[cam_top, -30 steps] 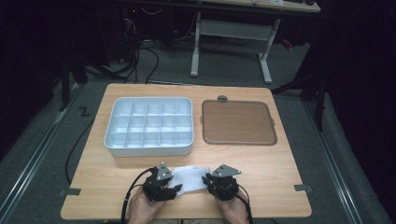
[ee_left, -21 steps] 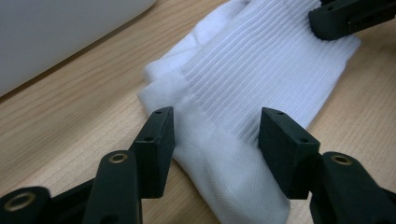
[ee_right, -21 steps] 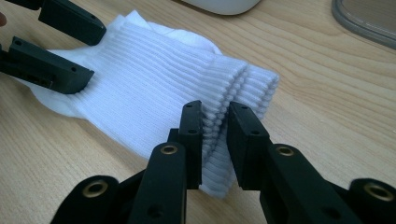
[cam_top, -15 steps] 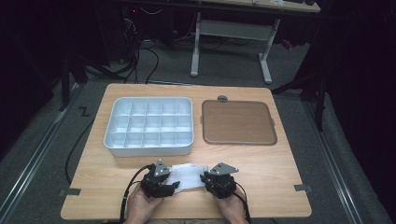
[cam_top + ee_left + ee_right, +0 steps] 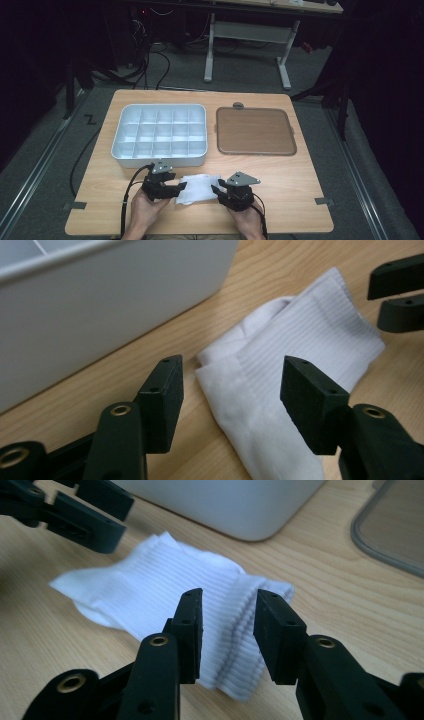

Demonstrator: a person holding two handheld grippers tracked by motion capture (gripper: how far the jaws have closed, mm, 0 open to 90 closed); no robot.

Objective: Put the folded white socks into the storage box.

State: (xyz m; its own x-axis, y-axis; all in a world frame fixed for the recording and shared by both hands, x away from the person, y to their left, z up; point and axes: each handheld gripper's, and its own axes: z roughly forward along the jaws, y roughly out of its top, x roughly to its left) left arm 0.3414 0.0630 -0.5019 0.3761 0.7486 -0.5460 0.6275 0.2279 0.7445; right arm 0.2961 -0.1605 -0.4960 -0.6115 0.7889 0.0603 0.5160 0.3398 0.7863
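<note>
1. Wooden bench [image 5: 300, 190]; a person's hands enter from the near edge in the high view, each holding a black two-jaw gripper.
2. White ribbed sock [image 5: 198, 188], folded, lies flat on the bench near the near edge, between the two grippers and just in front of the white tray.
3. White compartment tray [image 5: 160, 134] sits on the left half of the bench; the compartments that can be seen look empty. In the left gripper view its outer wall [image 5: 100, 305] stands close behind the sock.
4. Brown flat tray [image 5: 254, 131] lies to the right of the white tray, apart from it; a small grey round item [image 5: 238, 105] sits at its far edge.
5. Left gripper [image 5: 230, 385]: jaws spread wide, holding nothing. They sit low over the left end of the sock [image 5: 280, 360], one jaw on each side of the cloth's edge; contact with the cloth cannot be told.
6. Right gripper [image 5: 227, 625]: jaws parted with a narrow gap, straddling the folded ribbed edge of the sock [image 5: 165, 580] at its right end. Jaws not closed on the cloth; whether they touch it cannot be told.
7. Left gripper [image 5: 75, 510] appears in the right gripper view at the far end of the sock.
</note>
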